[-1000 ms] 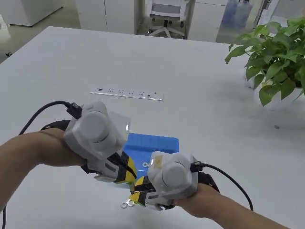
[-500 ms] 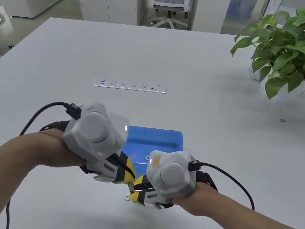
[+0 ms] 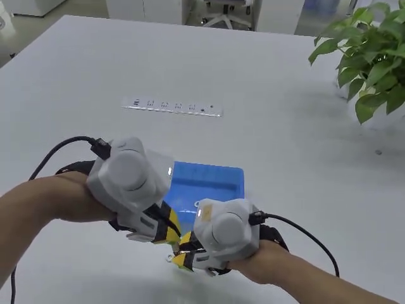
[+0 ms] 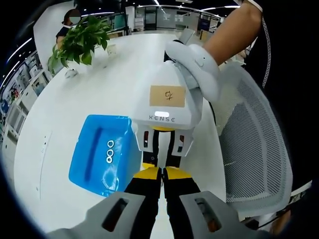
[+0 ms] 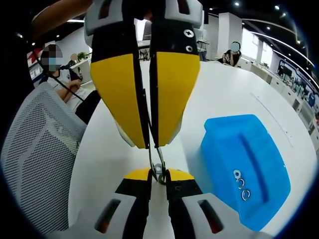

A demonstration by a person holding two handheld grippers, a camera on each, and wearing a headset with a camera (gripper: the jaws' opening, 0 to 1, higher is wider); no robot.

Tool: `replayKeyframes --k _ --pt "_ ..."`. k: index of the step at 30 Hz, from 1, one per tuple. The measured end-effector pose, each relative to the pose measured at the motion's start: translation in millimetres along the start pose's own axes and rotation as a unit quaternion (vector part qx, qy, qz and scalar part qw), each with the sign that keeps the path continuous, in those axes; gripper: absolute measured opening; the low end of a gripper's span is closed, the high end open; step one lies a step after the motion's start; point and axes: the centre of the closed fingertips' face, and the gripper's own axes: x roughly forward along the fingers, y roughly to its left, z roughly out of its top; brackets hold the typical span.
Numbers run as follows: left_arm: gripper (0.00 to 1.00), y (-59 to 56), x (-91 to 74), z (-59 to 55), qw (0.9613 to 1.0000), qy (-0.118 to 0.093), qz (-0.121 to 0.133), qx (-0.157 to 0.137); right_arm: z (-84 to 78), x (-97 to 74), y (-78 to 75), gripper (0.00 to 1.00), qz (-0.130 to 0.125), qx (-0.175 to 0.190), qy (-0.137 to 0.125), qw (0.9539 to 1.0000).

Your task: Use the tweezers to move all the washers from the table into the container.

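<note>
My left gripper (image 3: 166, 229) is shut on thin metal tweezers (image 5: 151, 124), which run between its big yellow jaws toward my right gripper (image 5: 159, 175). The two grippers meet tip to tip just in front of the blue container (image 3: 212, 182). The right gripper's jaws are closed in around the tweezers' tip, where a small washer (image 5: 159, 172) shows. In the left gripper view the left gripper (image 4: 162, 173) faces the right one head on. Three washers (image 4: 109, 151) lie inside the blue container (image 4: 92, 149). They appear again as washers (image 5: 241, 187) in the blue container (image 5: 259, 164) in the right gripper view.
A flush power strip (image 3: 172, 106) lies in the white table (image 3: 266, 114) beyond the container. A potted plant (image 3: 370, 57) stands at the far right. A mesh office chair (image 4: 259, 149) is close to the table's near edge.
The camera has tilted a little. Both grippers stay tip to tip. The washers seen on the table by the right gripper's tips a second ago are now mostly hidden.
</note>
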Motion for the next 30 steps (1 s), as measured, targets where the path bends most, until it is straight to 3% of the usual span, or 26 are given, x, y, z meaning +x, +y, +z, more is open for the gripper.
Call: replayKeyframes --k 12,30 --pt "0.05 3.7 1.4 2.2 1.0000 -0.005 0.004 0.002 -0.2 -0.9 -1.4 0.11 -0.008 0.009 -0.002 0.9999" --pt "0.06 -0.2 -3.9 5.7 1.0000 -0.004 0.006 0.006 4.6 -5.6 3.8 0.10 -0.005 0.003 -0.006 1.0000"
